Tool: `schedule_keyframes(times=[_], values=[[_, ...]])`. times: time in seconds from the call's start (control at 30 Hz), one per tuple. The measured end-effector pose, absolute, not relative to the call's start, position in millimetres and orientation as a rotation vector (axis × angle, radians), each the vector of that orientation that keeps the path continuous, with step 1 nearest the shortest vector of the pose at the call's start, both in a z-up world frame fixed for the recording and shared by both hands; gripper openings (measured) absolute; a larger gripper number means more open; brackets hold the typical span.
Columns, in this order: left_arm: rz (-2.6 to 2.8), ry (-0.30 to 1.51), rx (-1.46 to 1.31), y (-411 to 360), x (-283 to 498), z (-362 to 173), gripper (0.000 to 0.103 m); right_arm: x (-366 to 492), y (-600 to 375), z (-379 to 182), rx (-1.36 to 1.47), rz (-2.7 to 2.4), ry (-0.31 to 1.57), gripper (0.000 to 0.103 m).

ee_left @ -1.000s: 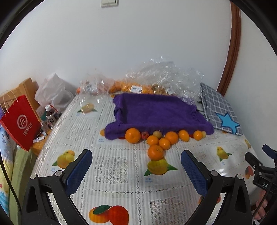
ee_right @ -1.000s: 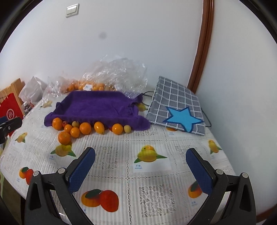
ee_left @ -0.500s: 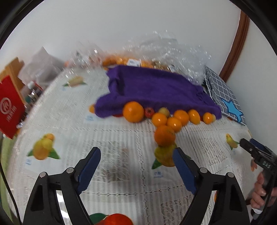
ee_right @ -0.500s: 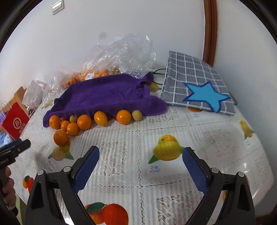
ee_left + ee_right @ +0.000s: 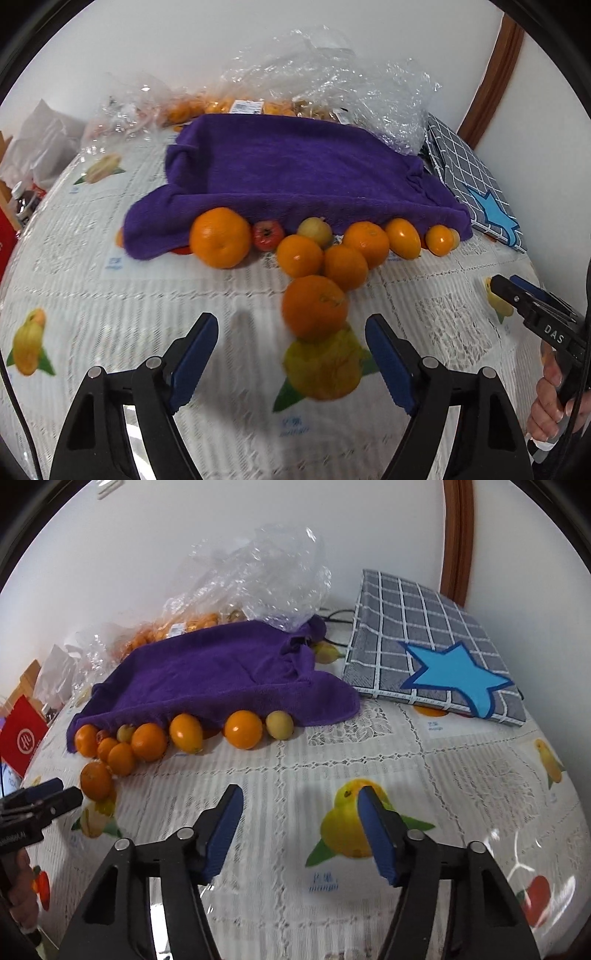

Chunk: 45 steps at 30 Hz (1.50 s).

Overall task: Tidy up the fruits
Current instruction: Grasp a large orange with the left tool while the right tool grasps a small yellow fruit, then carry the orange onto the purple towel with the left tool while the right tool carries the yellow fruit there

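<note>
My left gripper (image 5: 291, 354) is the nearer one to the loose orange (image 5: 314, 307), which sits just ahead of my fingertips and slightly right of centre, on the near side of the row of fruit (image 5: 332, 243) lined up along the purple towel (image 5: 295, 173). It is round, so there is no long axis to line up with; I judge a straight push forward would bracket it. The left fingers stand wide apart, holding and touching nothing. My right gripper (image 5: 301, 827) is further right over the bare tablecloth (image 5: 461, 775), well apart from the fruit, fingers also spread and empty
</note>
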<state>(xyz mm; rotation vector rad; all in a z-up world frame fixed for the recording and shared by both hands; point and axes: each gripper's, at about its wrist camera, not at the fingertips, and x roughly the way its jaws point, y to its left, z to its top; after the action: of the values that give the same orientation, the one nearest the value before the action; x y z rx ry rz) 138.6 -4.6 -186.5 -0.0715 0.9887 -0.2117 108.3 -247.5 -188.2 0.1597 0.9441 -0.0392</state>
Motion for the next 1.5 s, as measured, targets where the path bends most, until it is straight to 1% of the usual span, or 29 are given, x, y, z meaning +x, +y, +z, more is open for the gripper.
schedule_keyframes(times=[0.1, 0.17, 0.2, 0.23, 0.27, 0.33, 0.37, 0.4, 0.43, 0.83, 1.13, 1.17, 1.2, 1.5], values=[[-0.21, 1.0, -0.07, -11.9, 146.5, -192.1, 0.081, 121.4, -250.6, -195.8, 0.164, -0.025, 0.97, 0.05], [-0.212, 1.006, -0.072, -14.3, 149.7, -195.9, 0.075, 128.6, -251.7, -201.1, 0.162, -0.017, 0.98, 0.048], [-0.212, 1.013, -0.074, -14.7, 151.0, -197.8, 0.068, 130.9, -251.2, -202.7, 0.159, -0.013, 0.982, 0.048], [-0.212, 1.02, -0.077, -15.0, 152.1, -200.0, 0.064, 134.0, -250.6, -204.5, 0.153, -0.006, 0.984, 0.048], [-0.205, 1.008, -0.073, -15.0, 151.8, -199.6, 0.064, 136.3, -250.4, -205.7, 0.147, -0.002, 0.983, 0.048], [-0.201, 0.999, -0.064, -15.6, 151.7, -200.0, 0.056, 140.6, -248.9, -207.9, 0.133, 0.004, 0.981, 0.048], [-0.2, 0.993, -0.059, -15.4, 151.6, -199.8, 0.055, 142.6, -248.4, -209.1, 0.126, 0.007, 0.981, 0.048], [-0.221, 0.988, -0.061, -15.2, 150.8, -199.4, 0.046, 144.9, -248.4, -210.4, 0.122, 0.011, 0.983, 0.047], [-0.24, 0.99, -0.067, -14.3, 151.6, -199.2, 0.04, 146.8, -248.4, -211.4, 0.119, 0.015, 0.984, 0.047], [-0.131, 0.986, -0.109, 31.6, 146.4, -180.3, 0.039, 175.9, -248.9, -221.7, 0.118, 0.065, 0.995, 0.039], [-0.076, 0.966, -0.143, 57.0, 145.2, -164.6, 0.039, 197.0, -243.7, -226.1, 0.105, 0.107, 1.003, 0.038], [-0.071, 0.963, -0.142, 58.2, 145.1, -163.3, 0.039, 198.6, -240.3, -226.8, 0.092, 0.108, 1.0, 0.035], [-0.063, 0.958, -0.142, 60.1, 144.5, -161.9, 0.039, 198.6, -238.0, -226.6, 0.082, 0.109, 0.998, 0.024], [-0.064, 0.962, -0.177, 58.1, 145.4, -155.0, 0.039, 181.3, -243.4, -211.4, 0.096, 0.13, 0.965, 0.025]])
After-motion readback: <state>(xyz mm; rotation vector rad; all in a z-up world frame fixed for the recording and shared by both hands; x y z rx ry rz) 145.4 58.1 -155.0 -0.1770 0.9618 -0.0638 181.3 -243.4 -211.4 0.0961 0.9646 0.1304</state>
